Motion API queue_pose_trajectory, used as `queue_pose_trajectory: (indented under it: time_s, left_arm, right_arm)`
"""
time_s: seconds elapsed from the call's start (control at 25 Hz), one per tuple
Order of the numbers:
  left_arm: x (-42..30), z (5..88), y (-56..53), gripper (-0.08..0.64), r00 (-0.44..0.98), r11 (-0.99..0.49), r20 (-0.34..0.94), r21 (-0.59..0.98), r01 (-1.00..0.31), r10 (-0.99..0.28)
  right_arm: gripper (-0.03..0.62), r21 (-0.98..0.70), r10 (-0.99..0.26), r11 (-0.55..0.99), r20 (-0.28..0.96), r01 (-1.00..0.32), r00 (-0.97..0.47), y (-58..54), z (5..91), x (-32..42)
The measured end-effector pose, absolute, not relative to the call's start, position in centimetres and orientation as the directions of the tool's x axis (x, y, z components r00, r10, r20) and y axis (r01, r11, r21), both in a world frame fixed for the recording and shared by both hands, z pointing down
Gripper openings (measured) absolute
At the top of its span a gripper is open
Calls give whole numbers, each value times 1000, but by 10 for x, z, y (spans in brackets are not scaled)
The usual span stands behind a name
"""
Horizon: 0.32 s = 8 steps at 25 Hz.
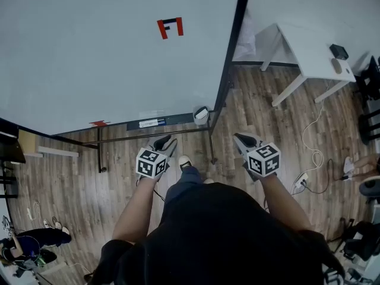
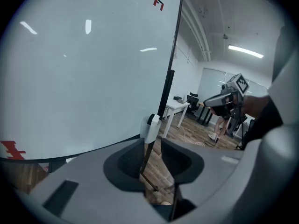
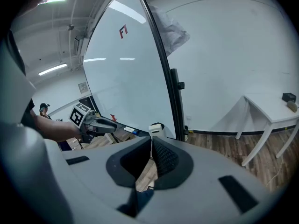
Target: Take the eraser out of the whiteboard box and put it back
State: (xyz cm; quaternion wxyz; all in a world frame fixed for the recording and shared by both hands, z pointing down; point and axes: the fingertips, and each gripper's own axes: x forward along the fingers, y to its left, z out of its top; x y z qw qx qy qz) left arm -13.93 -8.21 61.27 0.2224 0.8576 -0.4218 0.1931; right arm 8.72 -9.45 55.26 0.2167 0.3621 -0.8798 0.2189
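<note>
A small white whiteboard box (image 1: pixel 201 114) hangs at the right end of the tray (image 1: pixel 155 123) under the big whiteboard (image 1: pixel 107 52). The dark eraser (image 2: pixel 153 119) pokes out of the top of the box (image 2: pixel 149 130); the right gripper view also shows the box (image 3: pixel 156 129). My left gripper (image 1: pixel 166 140) hovers a little below and left of the box; its jaws stand apart with nothing between them (image 2: pixel 150 143). My right gripper (image 1: pixel 240 138) is held to the right of the board's post, apart from the box, its pads meeting at the tips (image 3: pixel 152 140).
The whiteboard's black post and stand leg (image 1: pixel 212 141) run down between my two grippers. A white table (image 1: pixel 309 52) stands at the right against the wall. A cable and power strip (image 1: pixel 300 180) lie on the wooden floor at the right.
</note>
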Motion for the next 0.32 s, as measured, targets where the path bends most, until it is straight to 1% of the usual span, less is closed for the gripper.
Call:
queue_pose_trajectory:
  time_s: [0.32]
  left_arm:
    - [-137,614,-63,106,556,-571,537,158,-805,-634]
  right_arm:
    - [2,-225,-538,651,537,-725,-650,-88,550,84]
